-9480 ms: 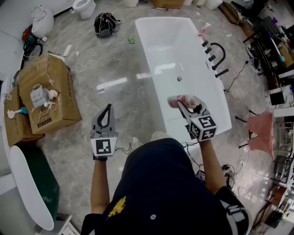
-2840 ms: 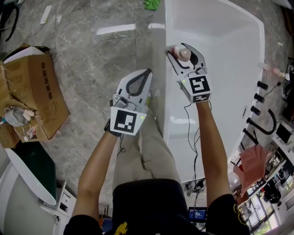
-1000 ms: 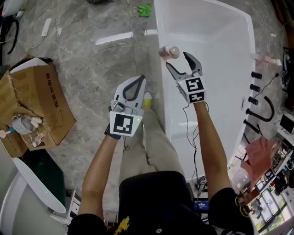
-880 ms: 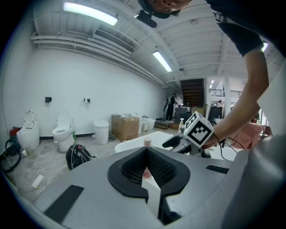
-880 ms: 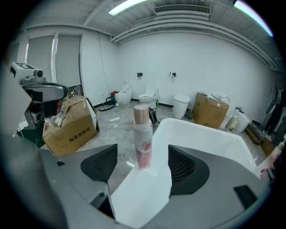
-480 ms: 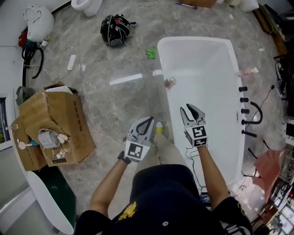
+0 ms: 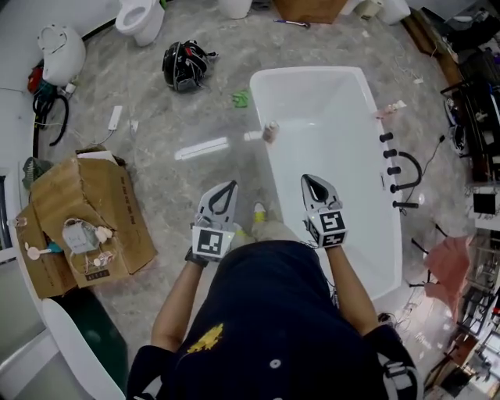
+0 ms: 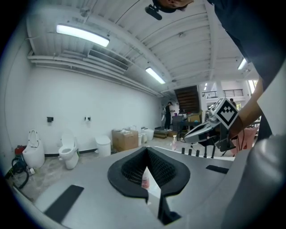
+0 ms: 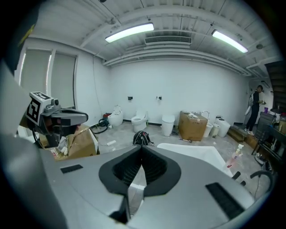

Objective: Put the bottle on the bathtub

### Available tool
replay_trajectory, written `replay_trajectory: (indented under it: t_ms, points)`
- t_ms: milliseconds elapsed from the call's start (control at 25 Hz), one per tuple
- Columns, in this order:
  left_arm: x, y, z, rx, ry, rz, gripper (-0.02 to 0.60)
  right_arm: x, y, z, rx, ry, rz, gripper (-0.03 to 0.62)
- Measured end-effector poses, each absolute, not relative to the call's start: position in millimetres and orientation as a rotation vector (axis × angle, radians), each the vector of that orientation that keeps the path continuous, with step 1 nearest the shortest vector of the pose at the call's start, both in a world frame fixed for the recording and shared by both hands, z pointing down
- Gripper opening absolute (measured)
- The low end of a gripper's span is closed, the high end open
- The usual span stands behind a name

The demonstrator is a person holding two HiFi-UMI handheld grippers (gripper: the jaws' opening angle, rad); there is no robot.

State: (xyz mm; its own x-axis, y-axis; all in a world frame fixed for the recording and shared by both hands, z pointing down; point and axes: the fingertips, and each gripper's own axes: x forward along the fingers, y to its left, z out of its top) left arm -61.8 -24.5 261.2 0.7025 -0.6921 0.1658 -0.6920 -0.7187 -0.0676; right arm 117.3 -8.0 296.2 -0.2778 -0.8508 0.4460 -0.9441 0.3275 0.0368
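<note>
A small pinkish bottle [image 7: 270,131] stands upright on the left rim of the white bathtub [image 7: 312,75]. Nothing holds it. My right gripper [image 7: 309,180] hovers over the tub's near end, well short of the bottle, jaws together and empty. My left gripper [image 7: 230,186] hangs over the floor just left of the tub, also shut and empty. In the left gripper view the closed jaws [image 8: 146,148] point toward the tub, with the right gripper [image 8: 196,133] off to the right. The right gripper view looks along its closed jaws [image 9: 141,146] over the tub.
A second bottle [image 7: 393,107] lies on the tub's right rim near black faucet fittings [image 7: 398,168]. On the marble floor sit an open cardboard box [image 7: 86,211], a black helmet [image 7: 186,62], a green scrap [image 7: 241,99] and a toilet [image 7: 141,16]. A pink cloth [image 7: 449,262] hangs at the right.
The right gripper carried the bottle to the tub's left rim, let go and drew back. Its jaws, open half a second ago, are now shut. The left gripper stayed shut.
</note>
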Motion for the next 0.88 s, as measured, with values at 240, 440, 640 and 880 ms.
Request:
replay_trajectory:
  t_ms: [240,440,640,880]
  points:
    - [-70.2,-10.8,252.7,-2.875,1.137,-0.306,0.018,109.7,17.0,281.9,1.609,-2.208,0.309,0.002]
    - [-64.8,-8.2,250.3,-2.877,1.093,-0.313,0.018,111.1,30.6,284.9,1.629,-2.178,0.328,0.002]
    - [-64.5,-3.3,246.6,-2.871,1.073,-0.3,0.018,111.7,40.3,289.2,1.634,-2.159,0.351,0.002]
    - [-73.6,-3.8,244.0,-2.858,1.096,-0.311,0.018,113.9,44.1,291.9,1.635,-2.146,0.363,0.002]
